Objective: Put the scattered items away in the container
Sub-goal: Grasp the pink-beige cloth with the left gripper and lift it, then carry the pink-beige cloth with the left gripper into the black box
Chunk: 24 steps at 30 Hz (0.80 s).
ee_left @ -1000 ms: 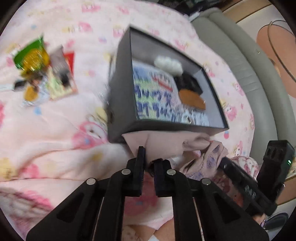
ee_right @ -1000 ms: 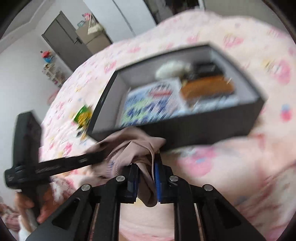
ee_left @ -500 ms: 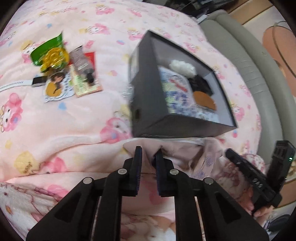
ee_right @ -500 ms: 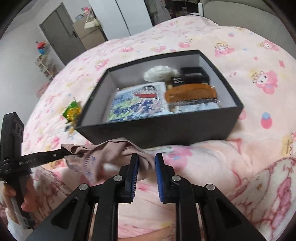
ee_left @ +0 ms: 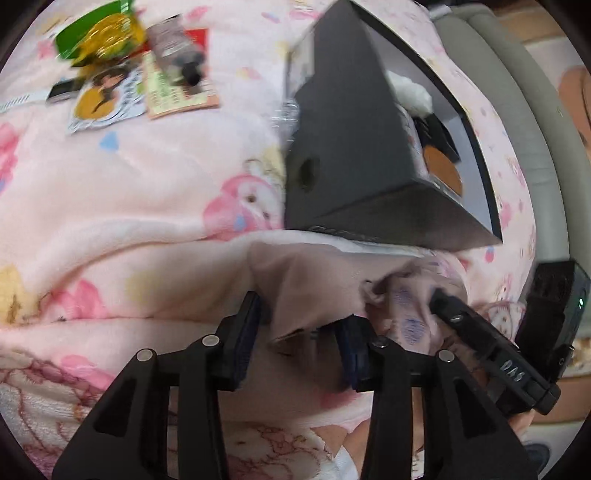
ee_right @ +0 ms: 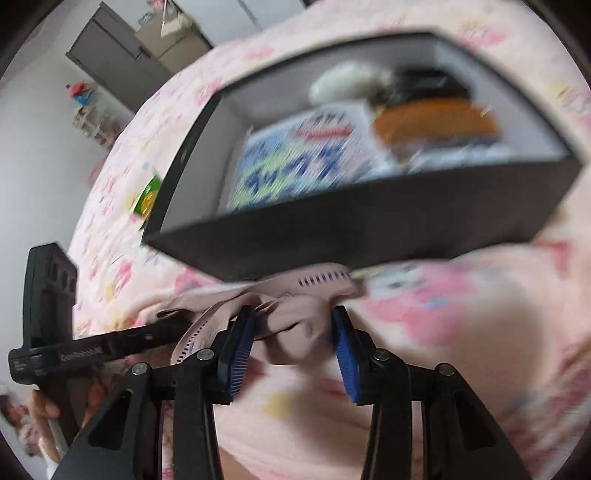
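Note:
A crumpled pinkish-beige cloth lies on the pink blanket against the near wall of the black box. My left gripper points down at it; its jaws are opening with one end of the cloth loose between them. My right gripper is also opening, and the cloth's other end lies slack between its blue pads. The box holds a blue-printed packet, an orange comb, a white fluffy thing and a black item.
Scattered on the blanket to the left of the box are a green packet, a small tube, a card, a round-picture sticker and a watch. A grey padded bed edge runs along the right.
Both grippers have sunk toward the blanket in front of the box. Their jaws, earlier shut on the cloth, now stand apart with the cloth slack between them.

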Motion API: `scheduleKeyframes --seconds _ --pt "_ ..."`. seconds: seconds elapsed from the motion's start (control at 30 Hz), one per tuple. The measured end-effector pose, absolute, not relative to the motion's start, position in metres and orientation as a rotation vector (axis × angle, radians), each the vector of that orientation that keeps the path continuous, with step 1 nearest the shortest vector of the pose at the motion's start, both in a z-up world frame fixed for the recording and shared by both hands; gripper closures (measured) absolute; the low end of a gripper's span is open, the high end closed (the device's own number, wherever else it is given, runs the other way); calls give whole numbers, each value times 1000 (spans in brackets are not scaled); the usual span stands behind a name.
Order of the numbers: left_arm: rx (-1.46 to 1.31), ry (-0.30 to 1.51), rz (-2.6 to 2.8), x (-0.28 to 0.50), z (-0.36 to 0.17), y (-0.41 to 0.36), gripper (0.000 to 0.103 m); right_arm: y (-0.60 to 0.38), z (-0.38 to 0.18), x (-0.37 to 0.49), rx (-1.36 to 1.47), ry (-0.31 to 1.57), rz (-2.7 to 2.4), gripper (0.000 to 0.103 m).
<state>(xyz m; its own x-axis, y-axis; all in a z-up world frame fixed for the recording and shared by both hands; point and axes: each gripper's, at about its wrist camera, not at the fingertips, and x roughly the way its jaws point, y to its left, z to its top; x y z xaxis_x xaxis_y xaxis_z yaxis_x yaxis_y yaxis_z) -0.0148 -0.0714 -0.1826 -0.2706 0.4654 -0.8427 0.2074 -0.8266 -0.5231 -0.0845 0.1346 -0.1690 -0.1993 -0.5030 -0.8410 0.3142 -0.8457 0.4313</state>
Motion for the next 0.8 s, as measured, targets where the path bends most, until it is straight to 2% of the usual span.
scheduleKeyframes --seconds 0.03,0.07,0.13,0.17,0.2,0.27,0.5,0.67,0.8 --pt "-1754 -802 2242 -14 -178 -68 75 131 -168 -82 1532 -208 -2075 79" --pt "-1710 -762 2281 -12 -170 -64 79 128 -165 -77 1508 -198 -2065 86" --pt "-1657 -734 2307 -9 -160 -60 81 128 -159 -73 1476 -200 -2062 91" --pt "-1618 -741 2305 -7 -153 -58 92 129 -154 -71 1457 -198 -2075 92" --pt "-1585 -758 2291 -6 -148 -57 94 133 -145 -69 1422 -198 -2095 93" --pt "-1512 -777 2268 -6 -130 -54 94 138 -130 -68 1372 -202 -2110 93" --pt "-1335 -604 2353 -30 -60 -30 96 150 -75 -83 1206 -169 -2119 93" --pt "-1292 -517 2405 -71 -31 -18 96 155 -38 -118 1100 -170 -2134 93" --pt "-1289 -549 2415 -114 -30 -14 96 148 -26 -172 1071 -124 -2177 93"
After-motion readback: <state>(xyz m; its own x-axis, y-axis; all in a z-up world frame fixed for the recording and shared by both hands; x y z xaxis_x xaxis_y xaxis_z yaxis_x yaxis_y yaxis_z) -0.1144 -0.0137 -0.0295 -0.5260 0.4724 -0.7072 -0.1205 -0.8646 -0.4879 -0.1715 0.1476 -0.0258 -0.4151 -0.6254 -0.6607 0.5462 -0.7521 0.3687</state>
